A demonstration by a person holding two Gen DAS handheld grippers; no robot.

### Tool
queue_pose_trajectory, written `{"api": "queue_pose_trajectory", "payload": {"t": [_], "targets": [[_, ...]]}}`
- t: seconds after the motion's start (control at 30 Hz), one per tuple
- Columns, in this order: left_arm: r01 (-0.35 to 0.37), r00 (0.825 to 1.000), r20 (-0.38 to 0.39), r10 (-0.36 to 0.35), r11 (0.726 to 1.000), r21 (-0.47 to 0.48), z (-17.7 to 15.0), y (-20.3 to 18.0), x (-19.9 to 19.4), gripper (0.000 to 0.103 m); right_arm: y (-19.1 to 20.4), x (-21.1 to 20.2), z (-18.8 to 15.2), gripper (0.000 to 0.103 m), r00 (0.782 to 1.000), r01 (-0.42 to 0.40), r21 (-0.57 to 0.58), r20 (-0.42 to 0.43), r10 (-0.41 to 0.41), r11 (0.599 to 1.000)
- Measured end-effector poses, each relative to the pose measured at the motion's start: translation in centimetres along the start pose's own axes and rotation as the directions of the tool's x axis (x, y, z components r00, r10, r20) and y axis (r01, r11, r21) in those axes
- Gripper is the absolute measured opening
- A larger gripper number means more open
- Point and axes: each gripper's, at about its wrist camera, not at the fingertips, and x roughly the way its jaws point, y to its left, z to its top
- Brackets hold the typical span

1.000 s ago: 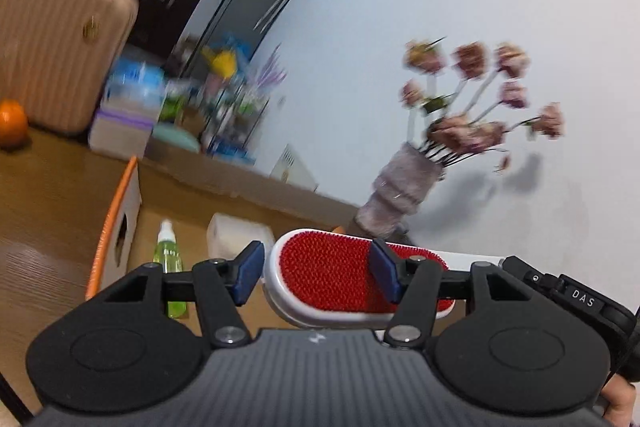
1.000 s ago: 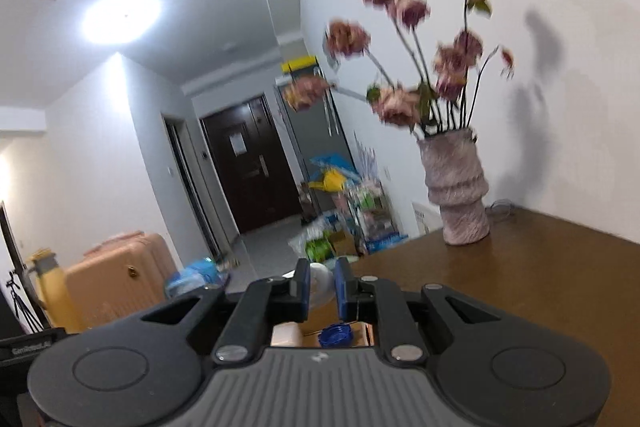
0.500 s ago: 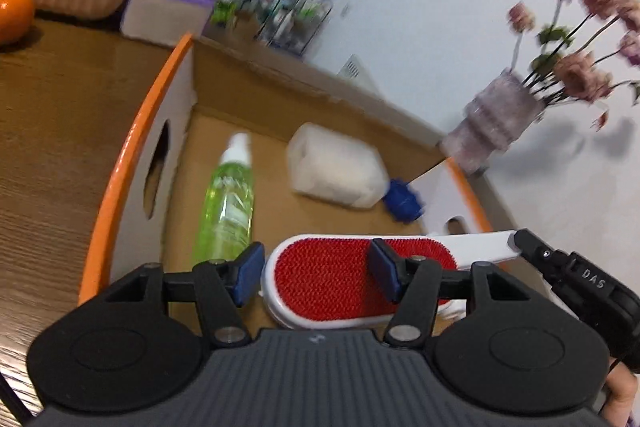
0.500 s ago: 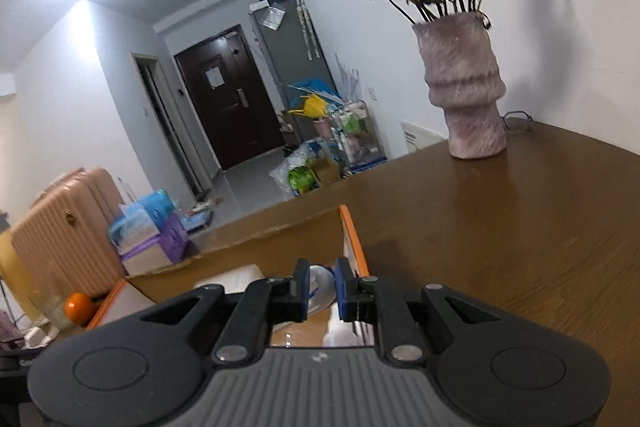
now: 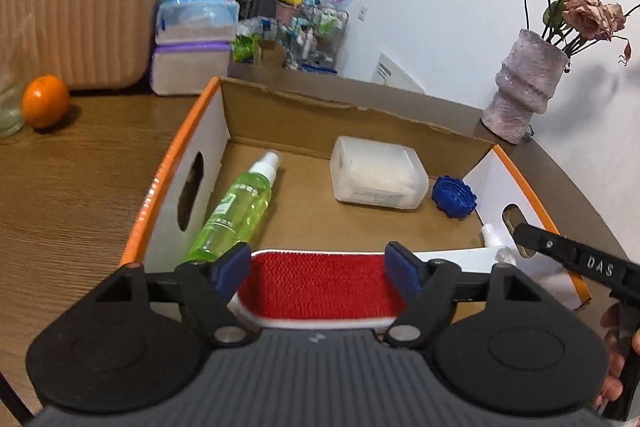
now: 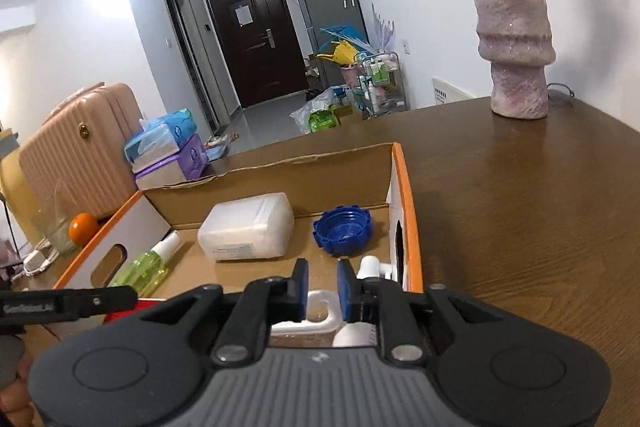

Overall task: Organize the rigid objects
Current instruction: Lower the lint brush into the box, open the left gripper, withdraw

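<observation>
1. The left tongs [image 5: 318, 269] are standing over the near end of a cardboard box [image 5: 352, 111] on the wooden tabletop [image 5: 72, 187]; their jaws have just been opening and are now spread wide, with the red lint brush [image 5: 320, 291] lying between the blue pads [image 5: 230, 269] but clear of them.
2. The brush is sitting inside the box by its near wall, red bristle face up, white rim showing around it.
3. A green spray bottle [image 5: 236, 211] is lying on its side along the left wall of the box, a translucent white container [image 5: 376, 179] is resting toward the far wall, and a blue cap [image 5: 454, 195] is sitting just beside that container.
4. The right tongs [image 6: 322, 285] are hovering over the box's near right corner with the jaws narrow, nearly closed; a white bottle [image 6: 370, 267] is lying below them, and whether the pads are gripping anything cannot be told.
5. An orange [image 5: 45, 101] is resting on the tabletop left of the box, and a vase [image 5: 524, 91] of dried roses is standing beyond the far right corner.
</observation>
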Motion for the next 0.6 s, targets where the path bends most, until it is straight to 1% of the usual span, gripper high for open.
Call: {"api": "queue_pose_trajectory", "payload": {"t": [0.03,0.07,0.13,0.2,0.27,0.3,0.33,0.43,0.5,0.53,0.57,0.6], "targets": [[-0.007,1.000,0.011,0.006,1.000,0.014,0.1,-0.2,-0.6,0.084,-0.1,-0.3,0.3,0.021,1.000,0.007,0.007,0.004,-0.007,1.000],[-0.019,0.999,0.029,0.018,0.999,0.030,0.1,-0.4,-1.3,0.085,-0.4,-0.7,0.6,0.029,1.000,0.013,0.015,0.009,-0.013,1.000],[-0.038,0.997,0.066,0.033,0.997,0.069,0.4,-0.5,-2.8,0.089,-0.8,-1.6,1.1,0.037,1.000,0.013,0.036,0.019,-0.014,0.999],[-0.065,0.994,0.095,0.055,0.993,0.096,0.8,-0.4,-4.2,0.092,-1.1,-2.5,1.5,0.040,1.000,0.007,0.045,0.005,-0.007,0.999],[-0.103,0.990,0.110,0.092,0.989,0.108,1.0,-0.3,-5.5,0.093,-1.0,-3.4,1.7,0.043,1.000,0.008,0.045,-0.015,-0.008,0.999],[-0.118,0.987,0.122,0.104,0.986,0.117,1.1,-0.3,-6.3,0.095,-0.8,-4.1,1.8,0.044,1.000,0.007,0.038,-0.018,-0.006,0.999],[-0.130,0.984,0.137,0.113,0.984,0.123,1.1,-0.2,-7.0,0.098,-0.6,-4.8,1.9,0.046,1.000,0.004,0.030,-0.014,-0.003,1.000],[-0.176,0.968,0.203,0.148,0.976,0.128,0.9,-0.2,-9.6,0.101,0.4,-7.2,2.3,0.060,1.000,-0.003,0.002,0.021,0.003,1.000],[-0.196,0.960,0.229,0.163,0.972,0.131,0.8,-0.1,-11.3,0.103,1.2,-9.1,2.5,0.065,0.999,-0.004,-0.022,0.039,0.005,1.000],[-0.199,0.957,0.242,0.161,0.970,0.142,0.7,-0.2,-12.0,0.103,1.6,-9.8,2.6,0.069,0.999,-0.007,-0.032,0.047,0.008,0.999],[-0.208,0.949,0.269,0.161,0.965,0.157,0.4,-0.4,-12.9,0.103,2.0,-10.6,2.5,0.073,0.998,-0.009,-0.047,0.058,0.012,0.999],[-0.219,0.941,0.297,0.163,0.962,0.163,0.2,-0.4,-13.7,0.103,2.4,-11.5,2.3,0.074,0.997,-0.008,-0.063,0.074,0.012,0.998]]}}
